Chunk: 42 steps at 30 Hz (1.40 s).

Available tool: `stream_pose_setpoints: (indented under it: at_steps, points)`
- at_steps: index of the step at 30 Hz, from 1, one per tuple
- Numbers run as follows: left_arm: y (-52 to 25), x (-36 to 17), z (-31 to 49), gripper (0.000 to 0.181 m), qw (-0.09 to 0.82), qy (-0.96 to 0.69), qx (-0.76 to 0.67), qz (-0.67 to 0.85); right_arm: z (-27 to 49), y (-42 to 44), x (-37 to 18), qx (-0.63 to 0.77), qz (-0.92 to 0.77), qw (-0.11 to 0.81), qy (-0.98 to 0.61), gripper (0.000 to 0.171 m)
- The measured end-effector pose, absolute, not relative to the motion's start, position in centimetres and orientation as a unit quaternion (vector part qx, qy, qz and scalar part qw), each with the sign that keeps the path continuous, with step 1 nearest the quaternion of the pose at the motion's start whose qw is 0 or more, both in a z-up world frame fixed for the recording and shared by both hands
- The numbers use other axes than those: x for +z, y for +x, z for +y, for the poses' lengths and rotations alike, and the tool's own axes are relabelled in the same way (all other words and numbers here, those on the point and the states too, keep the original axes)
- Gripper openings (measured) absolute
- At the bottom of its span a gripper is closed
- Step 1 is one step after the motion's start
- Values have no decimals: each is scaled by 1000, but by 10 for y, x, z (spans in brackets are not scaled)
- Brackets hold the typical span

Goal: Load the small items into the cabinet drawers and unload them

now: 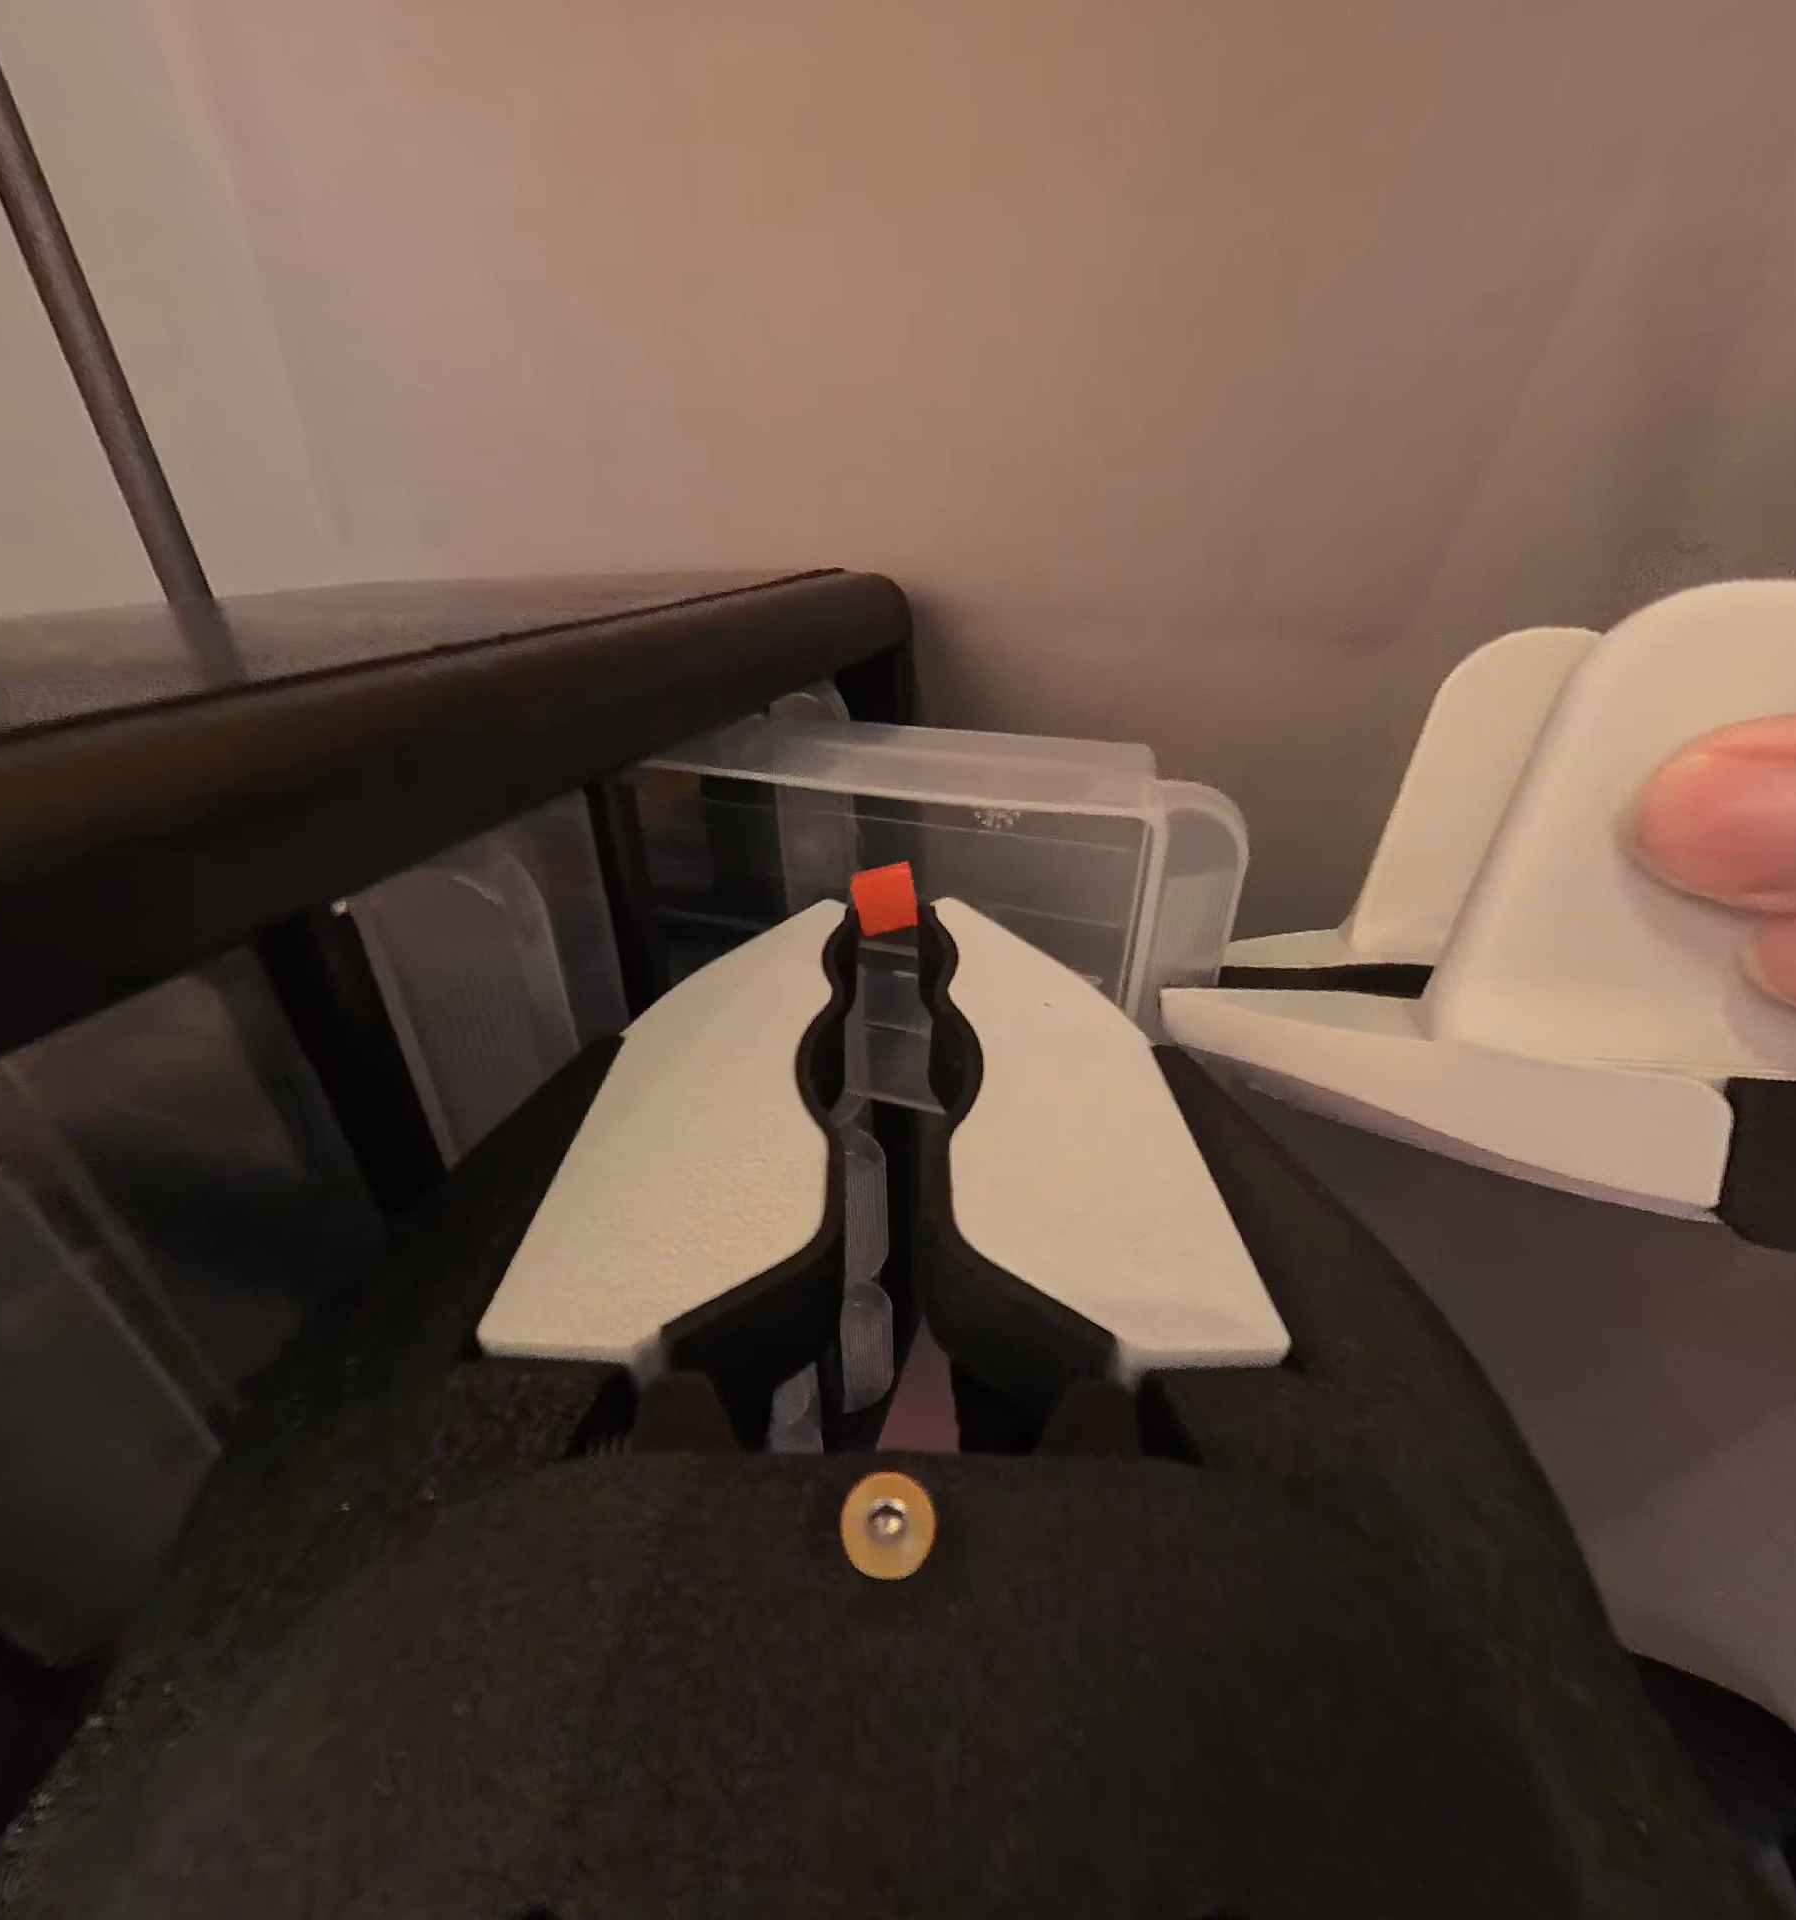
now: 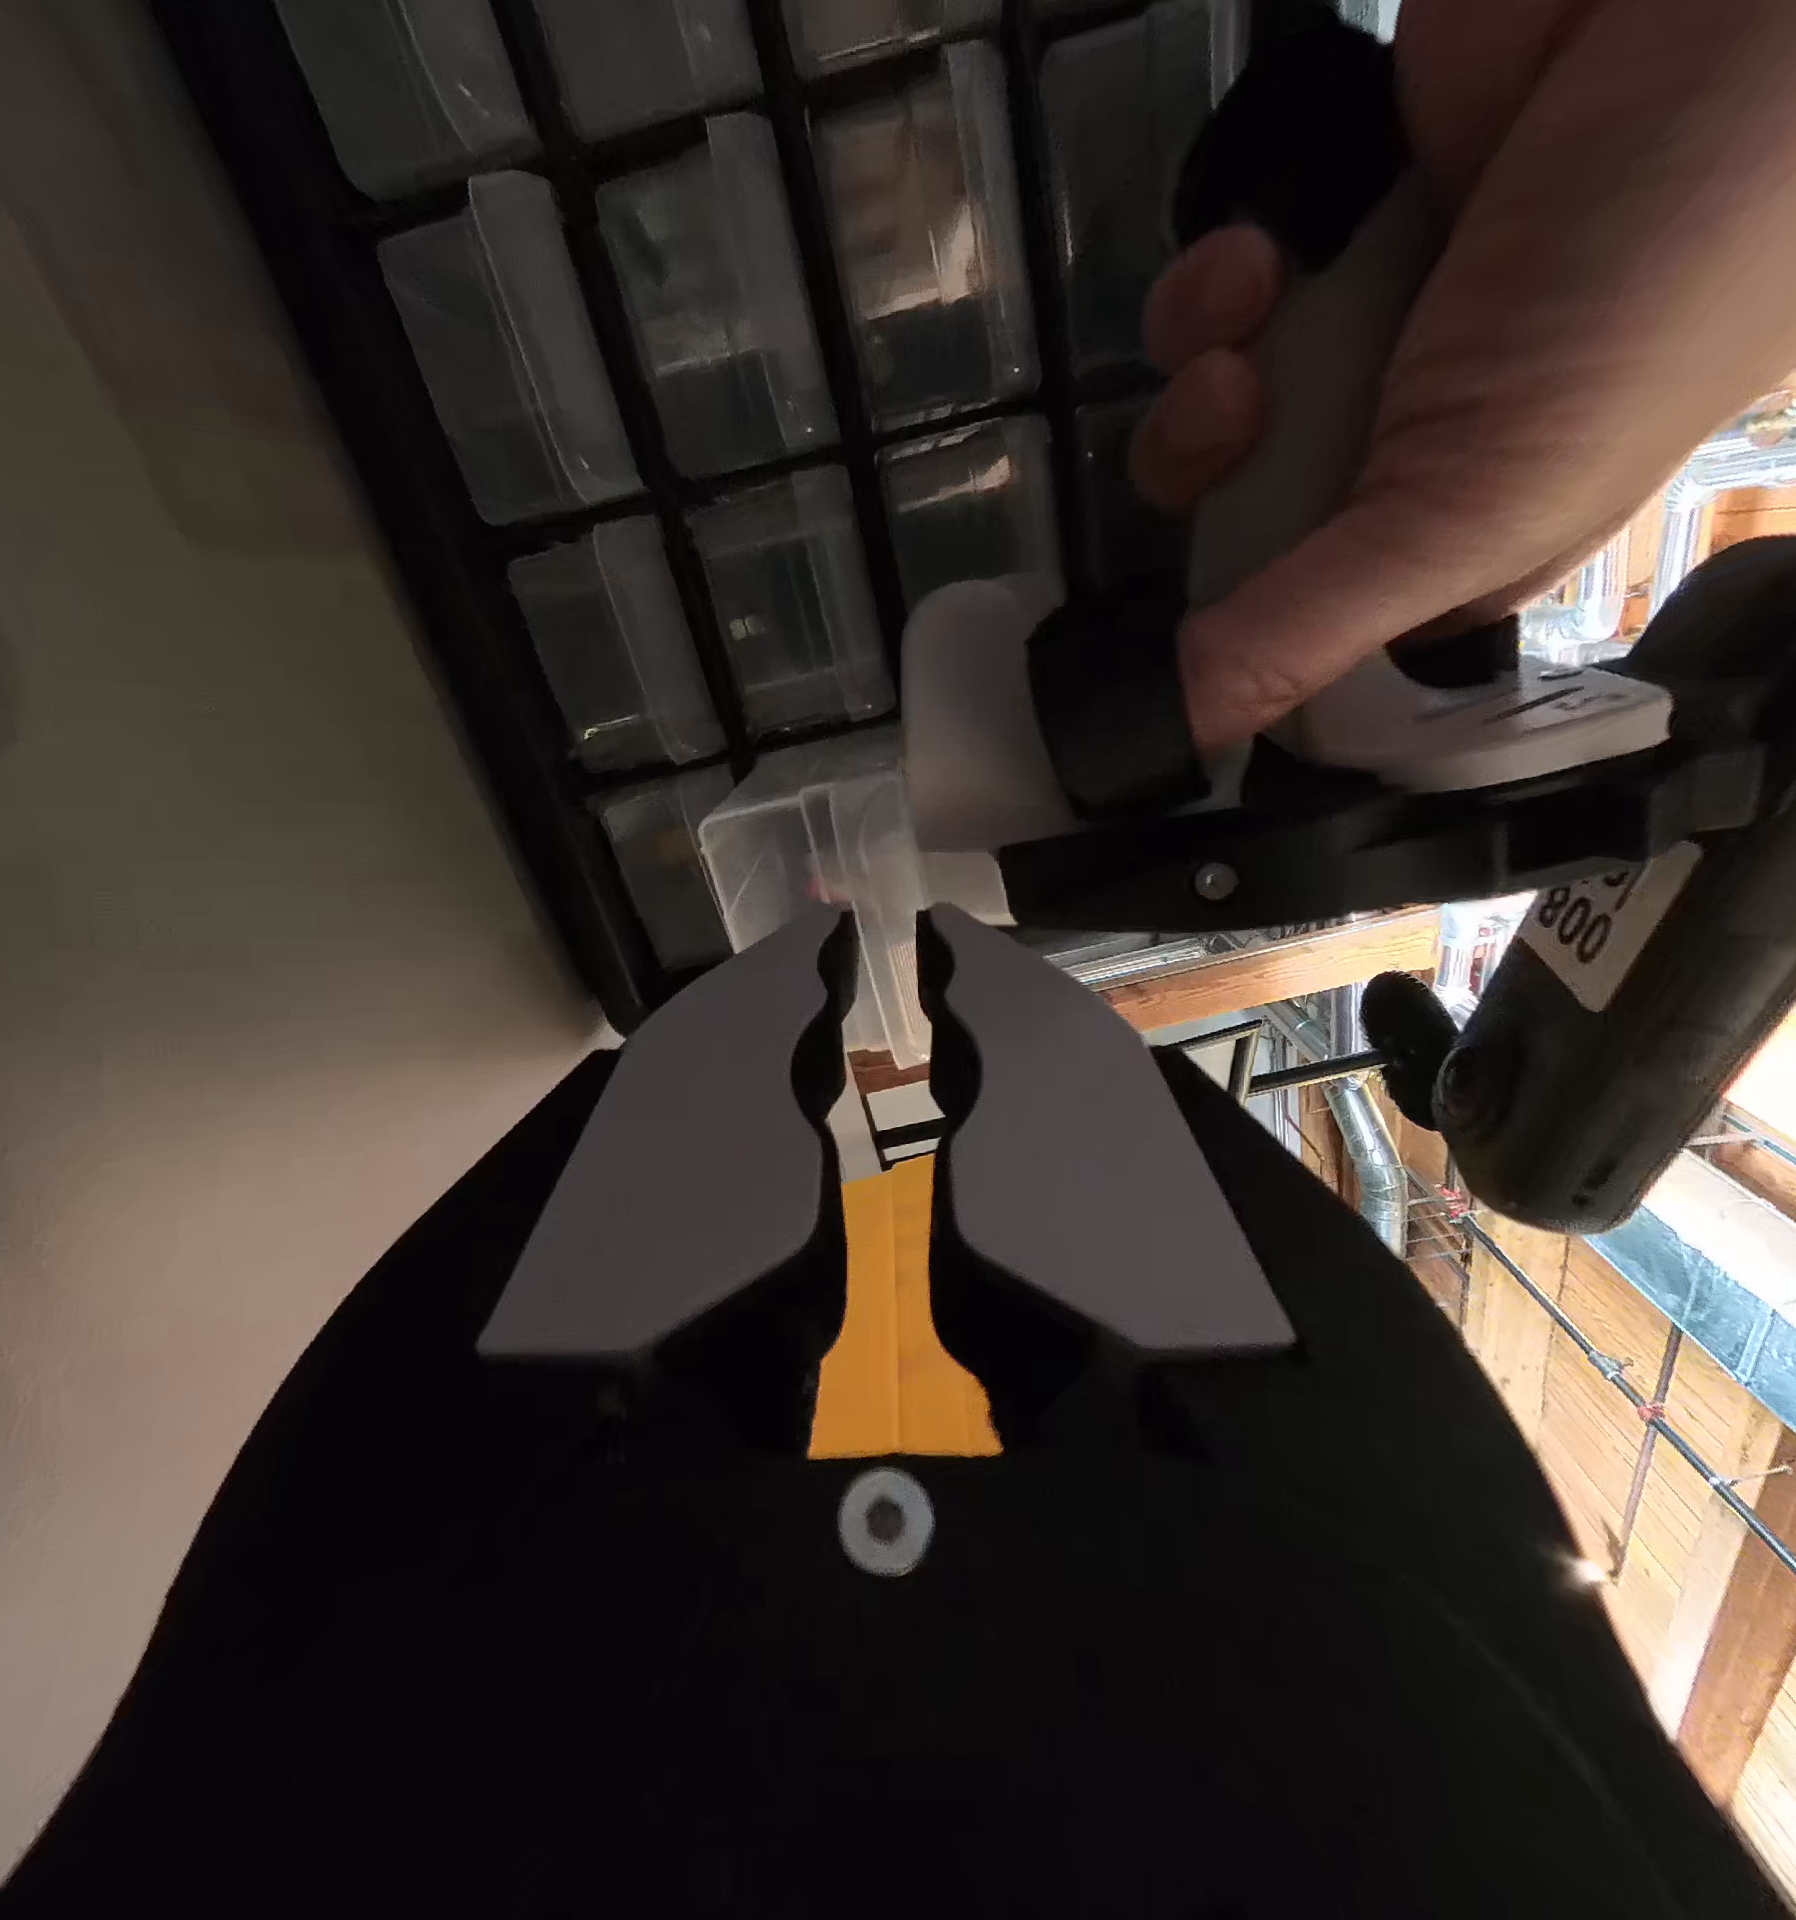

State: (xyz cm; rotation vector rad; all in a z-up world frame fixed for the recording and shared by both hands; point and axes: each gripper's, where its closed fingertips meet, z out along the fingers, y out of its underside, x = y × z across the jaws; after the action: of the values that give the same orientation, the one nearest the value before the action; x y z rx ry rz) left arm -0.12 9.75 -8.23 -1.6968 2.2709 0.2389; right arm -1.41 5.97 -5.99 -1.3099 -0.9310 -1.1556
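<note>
Your left tool [image 1: 886,920] pinches a small orange-red piece [image 1: 883,896] at its very fingertips, a little above the middle of the left wrist view. The piece sits over the open top of a clear plastic drawer [image 1: 987,831] that is pulled out from the upper right corner of the black cabinet [image 1: 374,707]. The other clear drawers in the cabinet, at the left of that frame, sit pushed in.

Your right tool [image 2: 886,925] is closed on the pull tab [image 2: 889,977] of the same clear drawer, seen at the centre of the right wrist view; the tab runs down between the two tips and both sides press against it. In the left wrist view this tool [image 1: 1200,992] enters from the right edge, its tip touching the drawer's front, with your fingertips [image 1: 1767,831] on its white body.

In the right wrist view your hand [image 2: 1496,343] fills the upper right, wrapped round the left tool's handle, and the cabinet's grid of drawers [image 2: 665,343] spreads across the top.
</note>
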Motion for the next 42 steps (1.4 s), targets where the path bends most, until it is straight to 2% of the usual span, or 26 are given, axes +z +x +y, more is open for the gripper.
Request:
stream_pose_setpoints:
  at_steps: [10,28,32,33,35,38,42]
  points:
    - [-1,-88,94,10,84,-577,95,807,60,-14,-60,-483,-396,550,-554,12]
    - [-1,-89,99,15,67,-580,145,799,59,-14,-60,-476,-395,554,-558,12]
    - [7,-68,92,21,110,-599,92,788,60,-13,-61,-475,-394,554,-559,12]
    - [6,-60,85,15,116,-603,72,786,60,-13,-60,-474,-394,555,-559,12]
    - [5,-42,77,19,151,-610,41,777,60,-13,-60,-474,-394,556,-558,12]
    - [1,-19,54,16,181,-605,-35,775,60,-14,-60,-475,-392,557,-557,12]
    - [-18,25,56,16,312,-597,-71,736,62,-13,-60,-480,-391,556,-555,12]
